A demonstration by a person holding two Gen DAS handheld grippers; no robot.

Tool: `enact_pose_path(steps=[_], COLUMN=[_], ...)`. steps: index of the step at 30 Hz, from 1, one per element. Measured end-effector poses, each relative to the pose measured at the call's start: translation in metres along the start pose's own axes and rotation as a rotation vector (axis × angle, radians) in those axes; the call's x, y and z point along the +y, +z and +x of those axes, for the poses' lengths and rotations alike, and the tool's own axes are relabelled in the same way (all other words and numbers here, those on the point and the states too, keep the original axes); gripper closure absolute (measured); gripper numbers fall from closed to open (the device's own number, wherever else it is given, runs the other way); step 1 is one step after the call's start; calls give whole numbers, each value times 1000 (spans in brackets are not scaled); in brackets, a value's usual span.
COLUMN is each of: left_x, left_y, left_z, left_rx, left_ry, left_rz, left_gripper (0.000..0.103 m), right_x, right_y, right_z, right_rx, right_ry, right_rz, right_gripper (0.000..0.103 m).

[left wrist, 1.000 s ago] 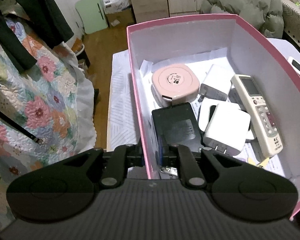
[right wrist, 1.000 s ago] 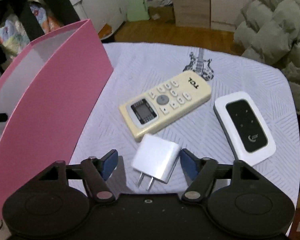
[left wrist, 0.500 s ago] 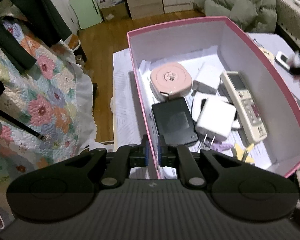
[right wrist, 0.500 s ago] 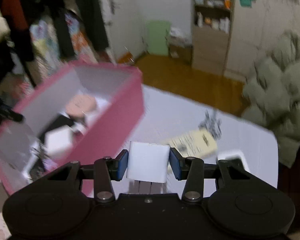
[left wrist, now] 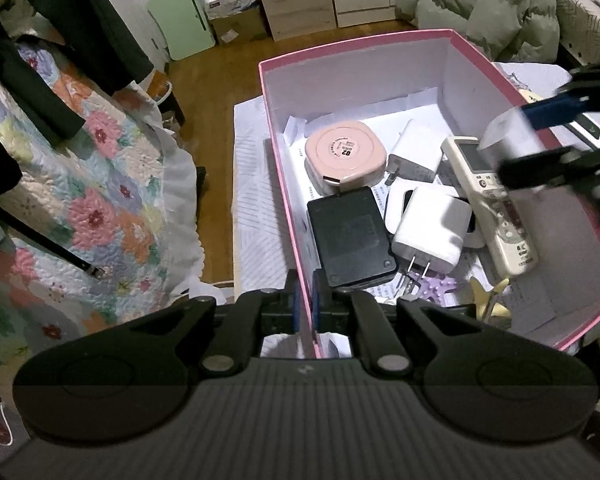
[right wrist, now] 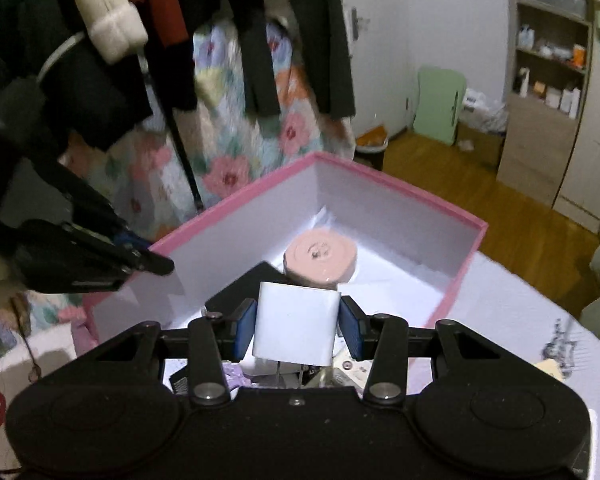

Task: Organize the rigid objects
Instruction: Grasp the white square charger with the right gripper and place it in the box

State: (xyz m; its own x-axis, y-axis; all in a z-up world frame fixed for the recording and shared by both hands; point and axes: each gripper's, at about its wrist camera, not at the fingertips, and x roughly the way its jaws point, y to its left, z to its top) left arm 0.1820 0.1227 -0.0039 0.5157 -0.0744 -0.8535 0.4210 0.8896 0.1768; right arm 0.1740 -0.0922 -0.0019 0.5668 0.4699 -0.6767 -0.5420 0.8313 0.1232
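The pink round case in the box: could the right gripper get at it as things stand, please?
Probably not yet: the right gripper is shut on a white charger, so its jaws are full, though the pink round case lies uncovered in the open pink box.

Pink round case (left wrist: 343,155) lid: "02" (smaller print beside it unreadable).

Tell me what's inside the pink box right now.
Inside the pink box: a pink round-cornered case, a black device, two white chargers, a remote, a purple star and papers. Whatever lies beneath them is covered.
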Motion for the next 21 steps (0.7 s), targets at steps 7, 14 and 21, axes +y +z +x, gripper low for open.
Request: enact_pose_path(steps=[7, 14, 21], left_x=[0, -2, -4], left_y=[0, -1, -2], left_z=[0, 0, 0], left_rx=[-4, -15, -21], left_ry=[2, 13, 24], left_rz=[-7, -6, -4], left_gripper=[99, 98, 98], right_x=[-22, -96, -169], right_y=[-17, -64, -114], right_z=[-33, -87, -99], right_rx=[-156, -177, 26], right_ry=[44, -175, -336], right_rz=[128, 255, 376], right_gripper=[45, 43, 41])
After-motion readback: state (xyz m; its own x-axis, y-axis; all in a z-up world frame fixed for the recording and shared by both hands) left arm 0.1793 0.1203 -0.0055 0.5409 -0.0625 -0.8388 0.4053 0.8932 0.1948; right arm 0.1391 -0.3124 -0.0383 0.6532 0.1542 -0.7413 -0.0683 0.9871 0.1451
